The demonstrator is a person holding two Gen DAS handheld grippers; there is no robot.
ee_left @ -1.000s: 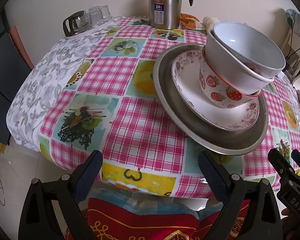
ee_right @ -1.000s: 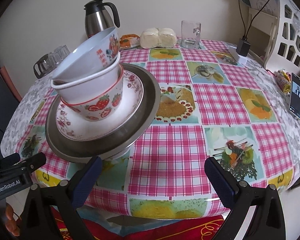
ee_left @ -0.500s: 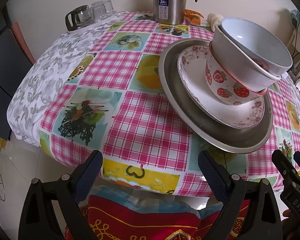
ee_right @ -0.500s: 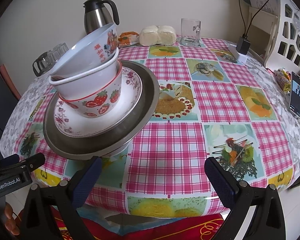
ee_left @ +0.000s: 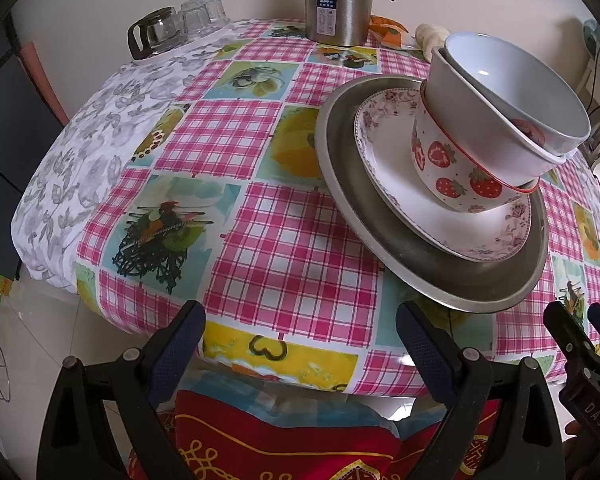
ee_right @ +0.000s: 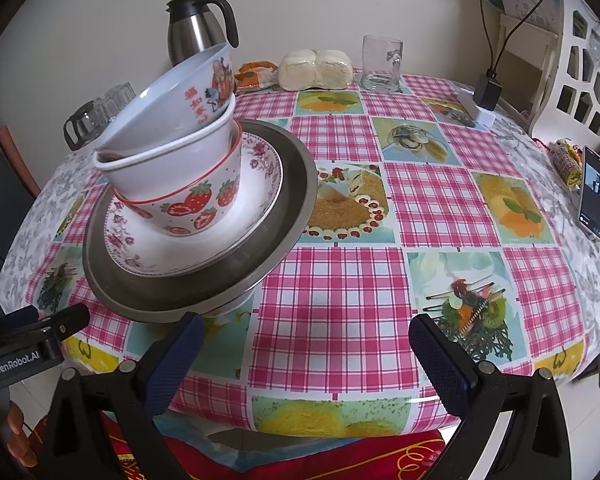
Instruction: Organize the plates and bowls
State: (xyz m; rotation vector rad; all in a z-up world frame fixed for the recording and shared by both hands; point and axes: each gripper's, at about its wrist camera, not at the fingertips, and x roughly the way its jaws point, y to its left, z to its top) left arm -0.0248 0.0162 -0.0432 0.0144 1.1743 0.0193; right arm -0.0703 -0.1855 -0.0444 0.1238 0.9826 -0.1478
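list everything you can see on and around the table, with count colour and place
metal plate: 1, grey steel, bottom of stack, near table edge
floral plate: 1, white with pink rim pattern, on the metal plate
strawberry bowl: 1, white with red strawberries, on the floral plate
white bowl: 1, plain white, nested in the strawberry bowl
printed bowl: 1, pale with red print, tilted on top
thermos jug: 1, steel with black handle, far edge
glass mug: 1, clear, far edge
buns: 2, cream, beside the mug
glass pot and cups: clear, far left corner
phone: 1, dark, right edge
tablecloth: pink check with food pictures
left gripper: black, open, empty
right gripper: black, open, empty
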